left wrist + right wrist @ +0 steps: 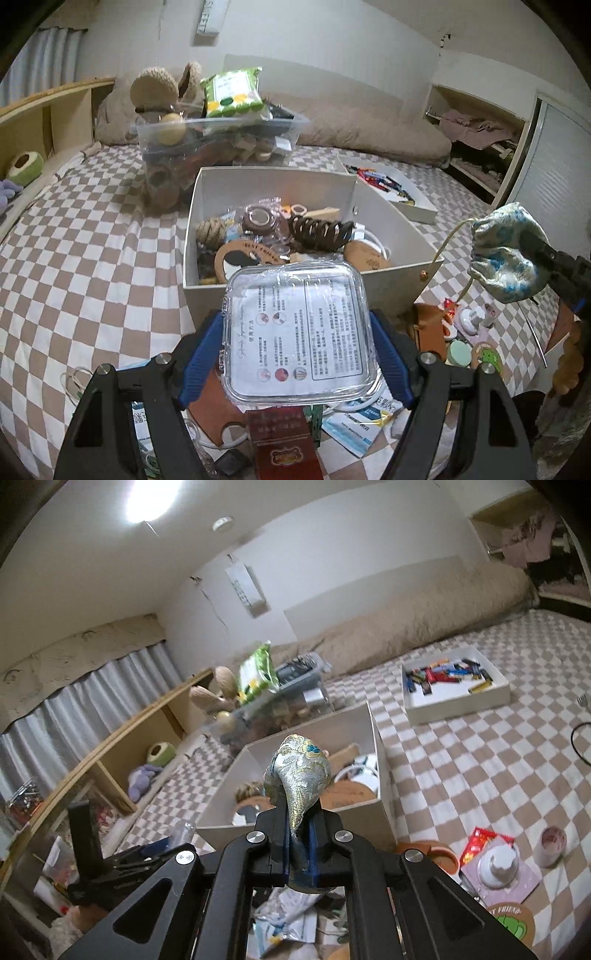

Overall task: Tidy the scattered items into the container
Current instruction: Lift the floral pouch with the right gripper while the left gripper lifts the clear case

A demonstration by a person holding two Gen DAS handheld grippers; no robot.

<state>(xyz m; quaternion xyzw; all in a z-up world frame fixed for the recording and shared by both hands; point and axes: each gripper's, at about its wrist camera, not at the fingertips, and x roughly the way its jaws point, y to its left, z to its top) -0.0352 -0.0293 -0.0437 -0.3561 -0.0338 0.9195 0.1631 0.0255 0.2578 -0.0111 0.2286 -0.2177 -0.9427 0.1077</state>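
Note:
My left gripper [297, 325] is shut on a clear square plastic box [295, 332] with a printed leaflet inside, held just in front of the white open container [399, 280]. That container holds several items, among them a brown hair claw [319, 229] and a rope coil [211, 230]. My right gripper [298, 834] is shut on a silvery brocade drawstring pouch [299, 775] with blue patches, raised before the container [384, 775]. The left wrist view shows the pouch [506, 254] at the right, its cord hanging down.
Loose items lie on the checked bedspread near me: a red box [284, 443], leaflets [354, 421], a white pump bottle [498, 860], a red packet [480, 843], a round coaster [511, 923]. Behind stand a clear bin [221, 136] and a white tray of sachets [454, 686]. A shelf runs along the left.

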